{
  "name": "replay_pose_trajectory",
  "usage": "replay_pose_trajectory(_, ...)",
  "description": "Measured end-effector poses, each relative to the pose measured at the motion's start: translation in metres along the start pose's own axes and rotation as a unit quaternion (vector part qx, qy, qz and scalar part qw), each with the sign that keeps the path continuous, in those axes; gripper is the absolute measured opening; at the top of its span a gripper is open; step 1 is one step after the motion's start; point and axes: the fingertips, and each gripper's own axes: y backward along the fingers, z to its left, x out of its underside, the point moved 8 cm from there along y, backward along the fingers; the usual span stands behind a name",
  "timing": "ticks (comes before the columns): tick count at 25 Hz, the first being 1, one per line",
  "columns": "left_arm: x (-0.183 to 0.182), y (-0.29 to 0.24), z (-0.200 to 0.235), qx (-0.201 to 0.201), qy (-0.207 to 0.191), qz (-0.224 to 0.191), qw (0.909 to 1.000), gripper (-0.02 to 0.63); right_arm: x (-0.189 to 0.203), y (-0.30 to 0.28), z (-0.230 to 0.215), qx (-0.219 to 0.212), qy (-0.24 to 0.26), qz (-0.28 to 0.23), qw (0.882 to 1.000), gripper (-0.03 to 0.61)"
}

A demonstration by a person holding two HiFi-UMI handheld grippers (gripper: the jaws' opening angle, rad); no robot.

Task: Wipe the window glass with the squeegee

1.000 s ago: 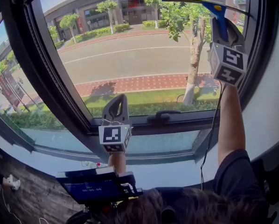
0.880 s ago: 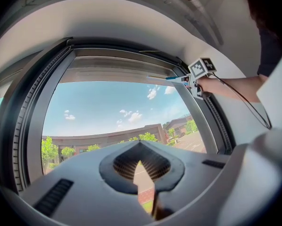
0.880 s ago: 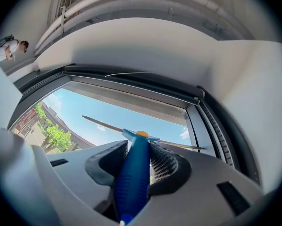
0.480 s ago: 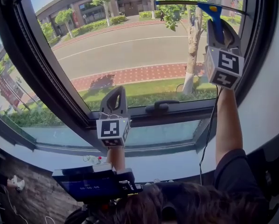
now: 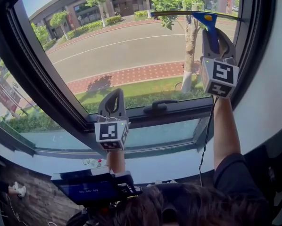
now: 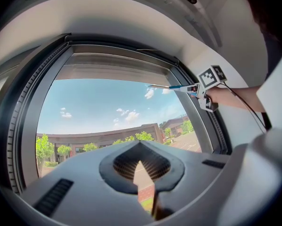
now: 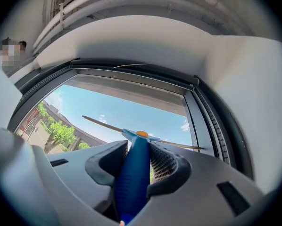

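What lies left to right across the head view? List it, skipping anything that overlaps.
Left gripper, jaws together on nothing → window handle → tree trunk → right gripper, clamped on the squeegee.

a small white crumpled thing (image 5: 16,189) lies on the brown floor (image 5: 33,207).

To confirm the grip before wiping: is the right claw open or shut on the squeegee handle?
Shut. The right claw clamps the squeegee by its blue handle, with the pads touching both sides.
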Motion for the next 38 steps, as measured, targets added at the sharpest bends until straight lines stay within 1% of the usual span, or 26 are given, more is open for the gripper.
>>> replay_pose_trajectory(9,0.001,-0.002,0.001,-0.002,0.004,-0.003,1.0000,0.002,0.025,0.016,0.004,-0.008,0.008,0.012,1.000,0.141)
replay_pose_trajectory(15,-0.002,-0.002,-0.002,0.003,0.002,0.001,1.0000,0.001,0.034,0.025,0.005,-0.009,0.015,0.018,1.000,0.141)
replay_pose_trajectory(25,0.000,-0.002,-0.004,0.006,0.003,0.007,1.0000,0.001,0.048,0.038,0.008,-0.010,0.018,0.052,0.998,0.141)
replay_pose_trajectory(29,-0.001,-0.002,-0.005,0.007,0.004,0.006,1.0000,0.001,0.056,0.044,0.011,-0.014,0.016,0.048,0.999,0.141)
replay_pose_trajectory(34,0.000,-0.003,-0.006,0.009,0.005,0.006,0.9999,0.002,0.067,0.052,0.015,-0.017,0.014,0.072,0.997,0.141)
replay_pose_trajectory(38,0.001,-0.004,-0.008,0.010,0.008,0.008,0.9999,0.002,0.081,0.057,0.017,-0.024,0.023,0.060,0.998,0.141)
